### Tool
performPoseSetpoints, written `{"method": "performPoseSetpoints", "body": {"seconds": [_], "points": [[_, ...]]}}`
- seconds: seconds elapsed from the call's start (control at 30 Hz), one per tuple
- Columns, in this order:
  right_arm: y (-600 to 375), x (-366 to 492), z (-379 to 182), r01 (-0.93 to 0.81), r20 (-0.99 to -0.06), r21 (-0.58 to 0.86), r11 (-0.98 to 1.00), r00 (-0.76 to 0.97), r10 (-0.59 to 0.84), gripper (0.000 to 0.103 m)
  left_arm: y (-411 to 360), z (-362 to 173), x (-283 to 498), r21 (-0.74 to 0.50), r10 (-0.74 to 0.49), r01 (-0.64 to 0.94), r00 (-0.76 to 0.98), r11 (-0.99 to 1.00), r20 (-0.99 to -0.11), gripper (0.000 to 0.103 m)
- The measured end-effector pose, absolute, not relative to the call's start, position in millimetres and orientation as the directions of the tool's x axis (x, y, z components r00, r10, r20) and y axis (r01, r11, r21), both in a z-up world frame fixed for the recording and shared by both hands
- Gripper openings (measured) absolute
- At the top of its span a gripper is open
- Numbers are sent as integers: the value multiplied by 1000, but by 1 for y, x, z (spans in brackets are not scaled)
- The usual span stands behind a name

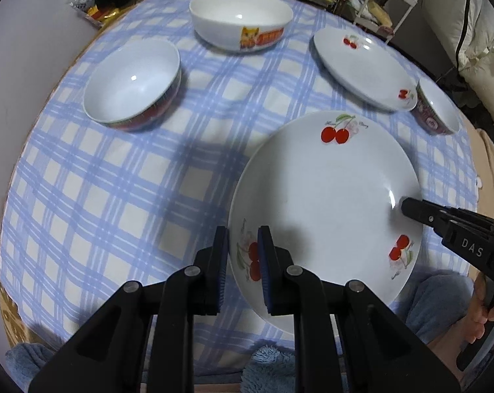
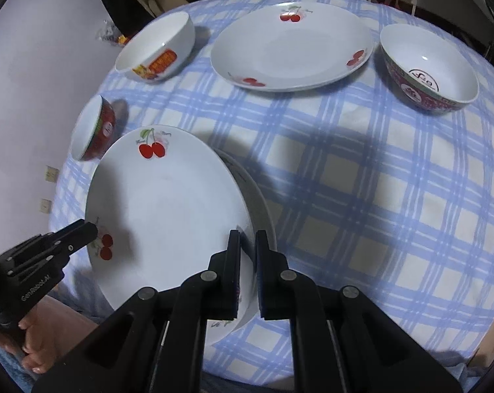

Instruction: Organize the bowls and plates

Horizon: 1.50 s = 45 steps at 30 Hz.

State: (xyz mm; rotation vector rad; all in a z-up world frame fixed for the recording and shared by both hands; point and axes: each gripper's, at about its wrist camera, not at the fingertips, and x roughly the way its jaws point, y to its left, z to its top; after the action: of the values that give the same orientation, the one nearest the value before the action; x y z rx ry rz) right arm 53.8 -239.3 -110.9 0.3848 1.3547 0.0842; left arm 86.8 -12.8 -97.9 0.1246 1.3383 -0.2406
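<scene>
The white round ceramic cherry-print plate hung tilted above the checked-cloth counter, left gripper fingers clamping its 9 o'clock rim, right gripper fingers clamping 3 o'clock.

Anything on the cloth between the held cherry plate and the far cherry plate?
No. In the right wrist view, only bare checked tablecloth lies between the held cherry plate and the far cherry plate.
</scene>
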Motion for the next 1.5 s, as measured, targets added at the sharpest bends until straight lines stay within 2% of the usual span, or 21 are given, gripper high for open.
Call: {"method": "performPoseSetpoints", "body": {"seconds": [0.43,0.73,1.03,1.5], "points": [[-236,56,-110,112,-943,246,963,259,211,10,-15,-136,102,-64,-88,221,100,973,-991,17],[-238,58,-116,118,-948,215,969,262,179,9,-13,-136,102,-7,-35,213,129,977,-991,17],[-240,65,-131,158,-957,232,960,216,195,12,-11,-136,107,-7,-33,221,118,975,-992,19],[-243,62,-120,163,-953,223,961,246,179,12,-29,-133,95,63,15,266,179,962,-984,20]]}}
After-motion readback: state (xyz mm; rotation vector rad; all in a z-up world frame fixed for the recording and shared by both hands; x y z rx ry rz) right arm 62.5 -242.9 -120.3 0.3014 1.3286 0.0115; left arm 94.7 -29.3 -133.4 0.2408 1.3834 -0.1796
